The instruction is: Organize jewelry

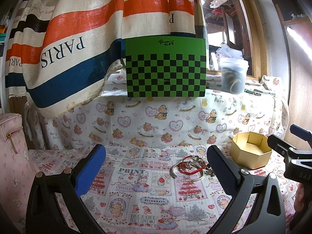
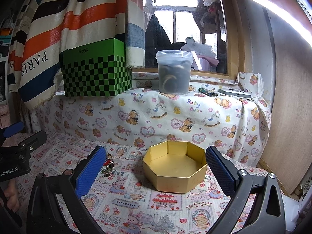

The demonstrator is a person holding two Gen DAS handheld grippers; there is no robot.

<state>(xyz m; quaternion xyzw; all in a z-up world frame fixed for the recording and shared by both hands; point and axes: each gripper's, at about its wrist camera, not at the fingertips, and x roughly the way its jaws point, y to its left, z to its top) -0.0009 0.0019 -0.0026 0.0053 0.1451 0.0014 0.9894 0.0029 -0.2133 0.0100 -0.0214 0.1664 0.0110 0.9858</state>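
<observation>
Jewelry (image 1: pixel 190 166) partly behind right finger (image 1: pixel 222 170)

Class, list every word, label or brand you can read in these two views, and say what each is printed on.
"PARIS": striped curtain.
"Baby Bear": teddy-print cloth.
"PRINT", "CHRISTMAS", "Strawbere", "PEACE LOVE": patchwork tablecloth.
"GenRobot.AI": left gripper's body, seen from the right wrist.
Script logo on the green checkered box: too blurred to read.

Daylit, sharp centre, heavy fisheye bend
Light enters through the window (image 2: pixel 185 29); a glare streak burns the upper right; edges curve and darken, perhaps slightly soft.
</observation>
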